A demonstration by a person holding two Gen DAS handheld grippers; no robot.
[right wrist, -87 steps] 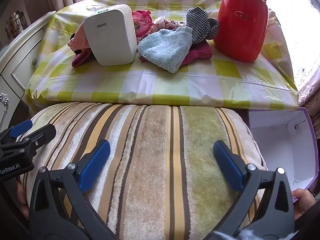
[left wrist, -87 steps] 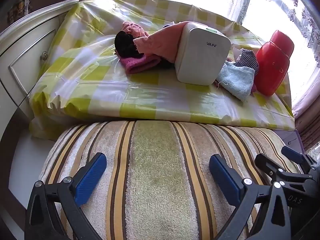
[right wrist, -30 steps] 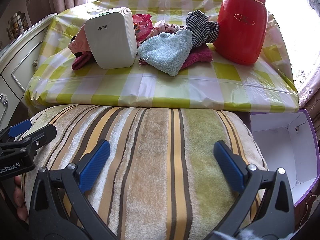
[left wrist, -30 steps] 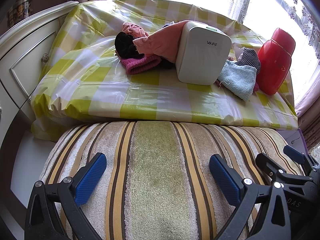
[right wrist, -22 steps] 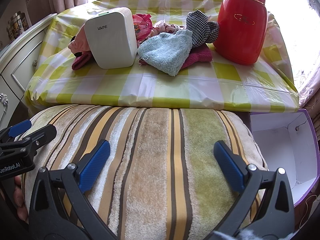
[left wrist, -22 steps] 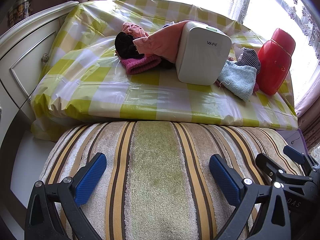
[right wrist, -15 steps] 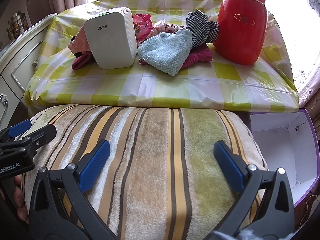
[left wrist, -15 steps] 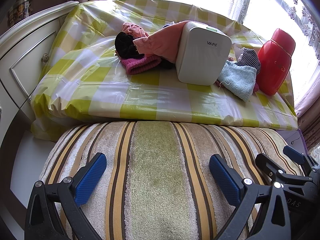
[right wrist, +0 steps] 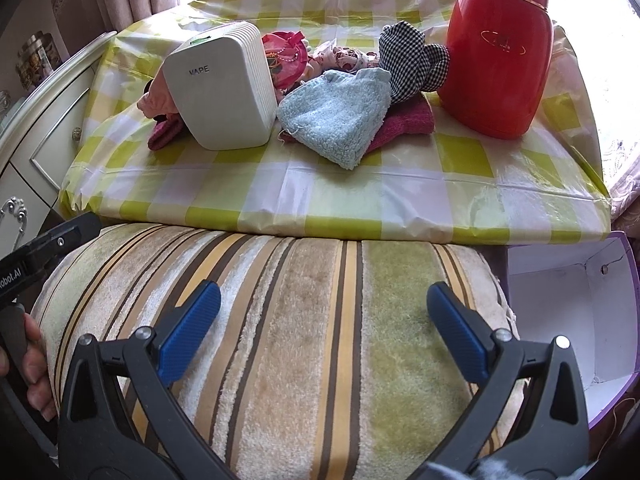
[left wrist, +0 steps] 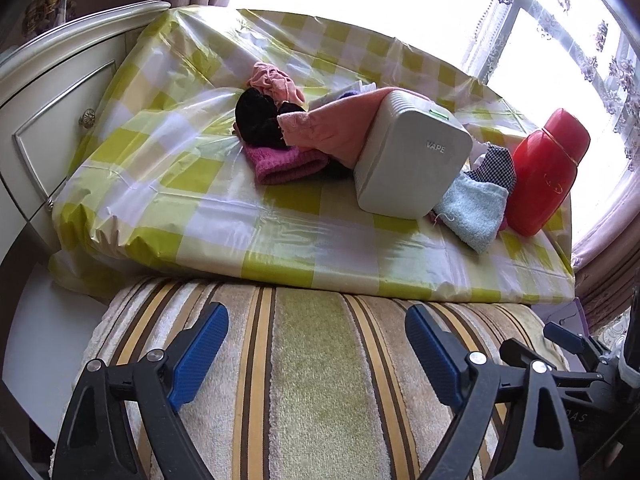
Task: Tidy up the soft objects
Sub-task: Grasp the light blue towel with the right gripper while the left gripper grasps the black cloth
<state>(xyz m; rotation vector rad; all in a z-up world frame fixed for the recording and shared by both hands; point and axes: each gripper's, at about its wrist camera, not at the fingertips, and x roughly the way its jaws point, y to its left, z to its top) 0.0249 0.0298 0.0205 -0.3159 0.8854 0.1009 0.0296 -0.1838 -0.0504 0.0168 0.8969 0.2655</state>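
Soft cloths lie in a heap on the yellow checked table (left wrist: 224, 216): a pink towel (left wrist: 340, 124), a black cloth (left wrist: 256, 120), a magenta knit piece (left wrist: 284, 164), a light blue towel (right wrist: 340, 120) and a black-and-white checked cloth (right wrist: 408, 60). A dark red cloth (right wrist: 404, 124) lies under the blue towel. My left gripper (left wrist: 316, 344) and my right gripper (right wrist: 324, 320) are both open and empty, side by side over a striped cushion (right wrist: 304, 340) in front of the table.
A white VAPE box (left wrist: 408, 160) stands upright amid the cloths. A red bottle (right wrist: 500, 48) stands at the table's right. An open white box with a purple rim (right wrist: 568, 312) sits to the right below the table. A cream cabinet (left wrist: 48, 92) is at the left.
Both grippers have backed off slightly and drifted; the table looks a little farther away. Nothing was taken hold of, and the cloths have not moved.
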